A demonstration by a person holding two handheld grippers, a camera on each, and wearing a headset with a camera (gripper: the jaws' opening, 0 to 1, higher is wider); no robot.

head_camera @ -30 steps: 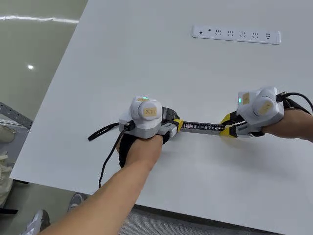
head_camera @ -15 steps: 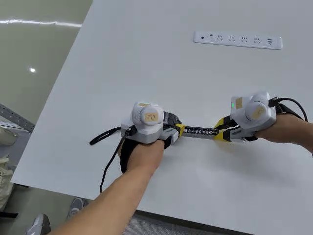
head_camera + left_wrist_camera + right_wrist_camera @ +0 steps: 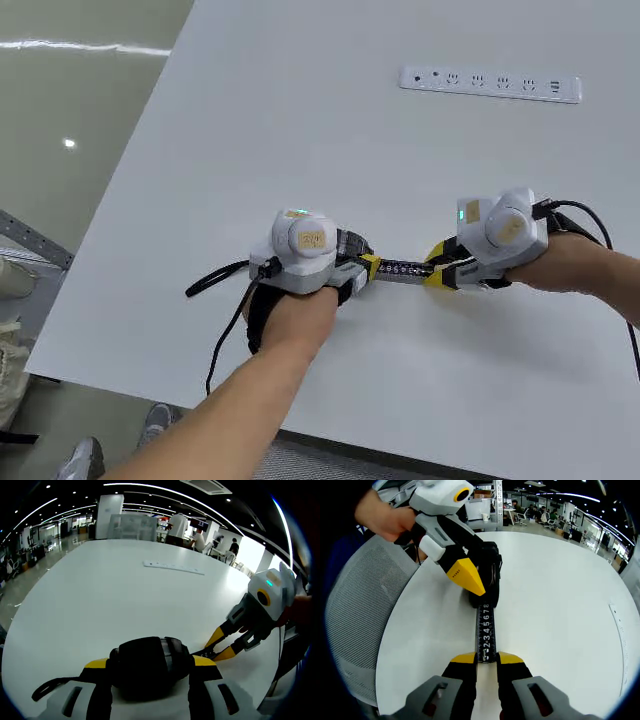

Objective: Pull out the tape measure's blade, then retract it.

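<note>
The black tape measure case (image 3: 350, 244) sits on the white table, and my left gripper (image 3: 362, 266) is shut on it. In the left gripper view the case (image 3: 150, 672) lies between the yellow-tipped jaws. A short stretch of numbered blade (image 3: 403, 269) runs right from the case to my right gripper (image 3: 436, 273), which is shut on the blade's end. The right gripper view shows the blade (image 3: 485, 627) leading from the right gripper (image 3: 486, 658) to the case (image 3: 490, 565), with the left gripper's yellow fingertip (image 3: 467, 576) against it.
A white power strip (image 3: 490, 84) lies at the far side of the table (image 3: 300, 120). The table's near edge and left edge drop to the floor. A black cable (image 3: 215, 275) trails left from the left gripper. A mesh chair (image 3: 355, 630) stands by the table.
My right gripper has moved left toward the left gripper, still shut on the blade's end. The exposed blade between them is shorter. The left gripper has stayed put.
</note>
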